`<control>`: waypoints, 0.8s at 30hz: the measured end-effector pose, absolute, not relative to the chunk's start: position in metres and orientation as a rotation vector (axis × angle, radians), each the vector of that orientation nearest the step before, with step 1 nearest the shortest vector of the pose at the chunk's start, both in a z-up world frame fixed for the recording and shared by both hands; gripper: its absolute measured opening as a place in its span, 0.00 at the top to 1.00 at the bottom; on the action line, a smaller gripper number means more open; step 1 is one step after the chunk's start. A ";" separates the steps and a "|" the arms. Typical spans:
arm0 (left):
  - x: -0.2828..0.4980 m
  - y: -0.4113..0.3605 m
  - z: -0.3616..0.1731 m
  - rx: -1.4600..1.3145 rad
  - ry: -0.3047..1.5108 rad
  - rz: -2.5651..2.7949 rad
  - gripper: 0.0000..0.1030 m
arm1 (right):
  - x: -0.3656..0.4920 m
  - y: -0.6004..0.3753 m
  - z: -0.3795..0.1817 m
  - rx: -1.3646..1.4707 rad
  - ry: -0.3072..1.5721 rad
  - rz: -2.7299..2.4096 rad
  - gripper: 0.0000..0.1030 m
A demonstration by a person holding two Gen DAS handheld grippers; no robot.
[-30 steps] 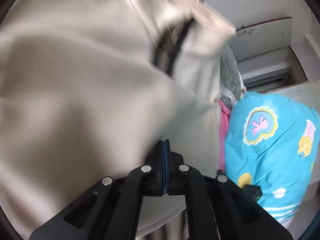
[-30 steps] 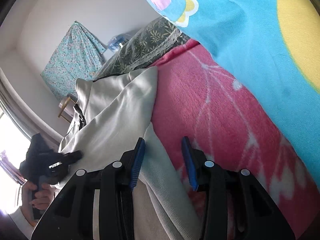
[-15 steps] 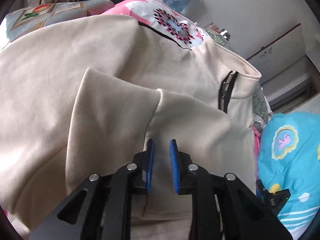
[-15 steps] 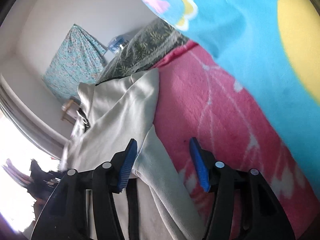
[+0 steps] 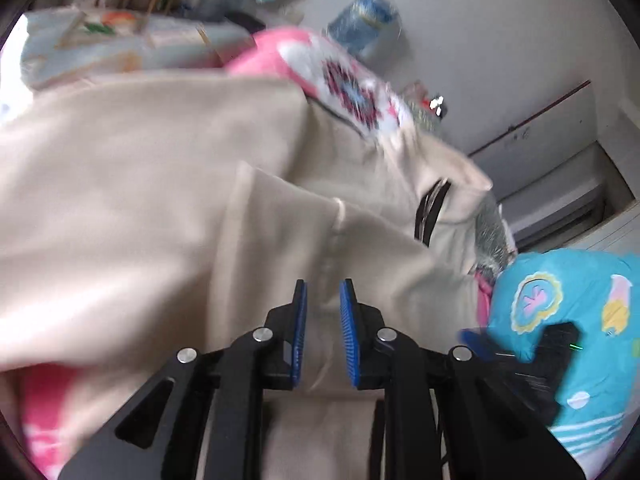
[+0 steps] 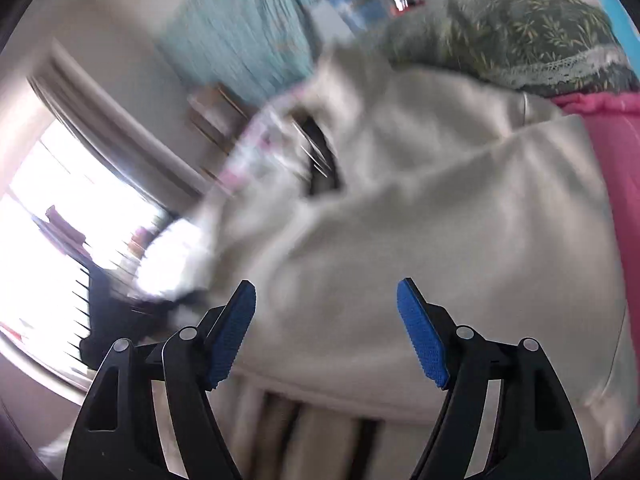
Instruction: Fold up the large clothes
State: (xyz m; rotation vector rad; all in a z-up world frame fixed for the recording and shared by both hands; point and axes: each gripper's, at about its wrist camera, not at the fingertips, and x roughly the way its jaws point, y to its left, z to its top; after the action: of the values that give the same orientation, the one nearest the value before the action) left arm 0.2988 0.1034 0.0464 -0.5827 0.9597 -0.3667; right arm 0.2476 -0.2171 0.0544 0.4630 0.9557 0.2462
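Observation:
A large cream zip-up jacket (image 5: pixel 168 208) lies spread on the pink blanket, its sleeve folded over the body and its black zipper (image 5: pixel 430 212) near the collar. My left gripper (image 5: pixel 323 300) hovers over the folded sleeve, its blue pads slightly apart and nothing between them. In the right wrist view the same jacket (image 6: pixel 460 232) fills the middle, blurred by motion. My right gripper (image 6: pixel 326 300) is wide open and empty just above the jacket's lower part.
A pink blanket (image 5: pixel 44 412) covers the bed under the jacket. A turquoise cartoon-print quilt (image 5: pixel 572 304) lies at the right. A dark leaf-pattern pillow (image 6: pixel 532 36) sits at the bed head. A bright window (image 6: pixel 60 216) is at the left.
My left gripper went from shut on the jacket to open, leaving the sleeve folded over. My right gripper opened wider and swung left from the blanket edge over the jacket.

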 end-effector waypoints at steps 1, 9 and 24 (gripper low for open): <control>0.289 0.115 0.052 -0.576 0.943 -0.354 0.78 | 0.250 -0.216 0.044 0.446 0.976 0.242 0.32; 0.180 0.300 0.106 -0.456 0.745 0.103 0.45 | 0.250 -0.178 0.057 0.204 0.975 0.165 0.32; 0.085 0.466 -0.002 -1.117 0.681 0.368 0.35 | 0.283 -0.019 0.109 0.318 0.947 0.454 0.32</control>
State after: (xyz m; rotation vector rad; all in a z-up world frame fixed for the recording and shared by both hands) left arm 0.0852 0.4660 -0.0019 -1.1166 0.6811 0.3684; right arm 0.2830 -0.0192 0.1087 0.3185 0.9470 0.4543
